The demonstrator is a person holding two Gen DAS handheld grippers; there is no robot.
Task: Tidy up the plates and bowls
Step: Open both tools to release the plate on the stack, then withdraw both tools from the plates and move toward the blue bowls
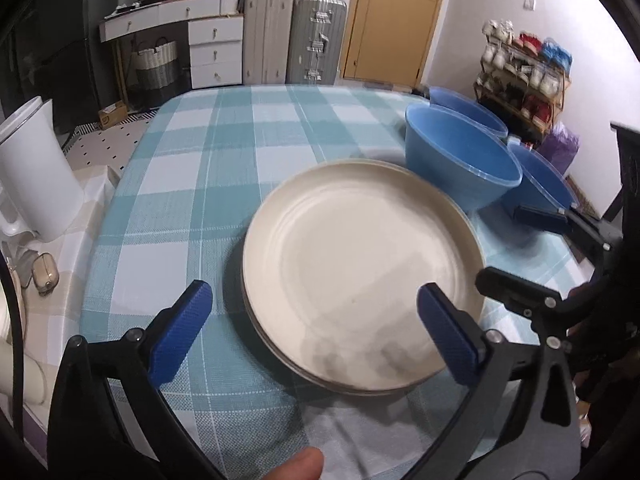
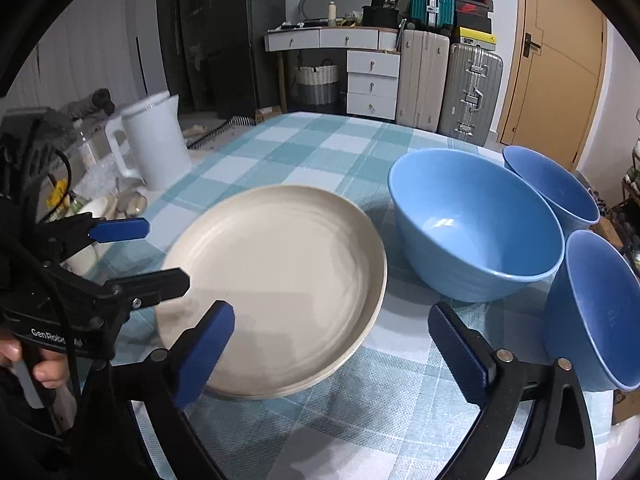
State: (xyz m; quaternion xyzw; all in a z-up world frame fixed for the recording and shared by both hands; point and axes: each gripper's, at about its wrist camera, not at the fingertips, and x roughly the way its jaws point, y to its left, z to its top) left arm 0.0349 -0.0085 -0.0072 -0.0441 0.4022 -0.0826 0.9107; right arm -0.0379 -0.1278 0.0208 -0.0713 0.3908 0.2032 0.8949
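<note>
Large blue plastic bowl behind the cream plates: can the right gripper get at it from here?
Probably yes. The right gripper is open and empty, and the large blue plastic bowl sits just ahead with bare checked tablecloth between; the stacked cream plates lie off to its left.

A tan wooden door [image 2: 556, 56] stands in the white wall. Beside it stand ribbed grey hard-shell suitcases [image 2: 448, 88] and a white drawer desk [image 2: 360, 64].

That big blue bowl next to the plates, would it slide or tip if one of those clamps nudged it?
The big blue bowl would probably slide rather than tip: it sits upright and looks wide and low. Its surface looks smooth and glossy, so pads may slip on it. It stands close to two smaller bowls, so a sideways push would likely knock it against them.
</note>
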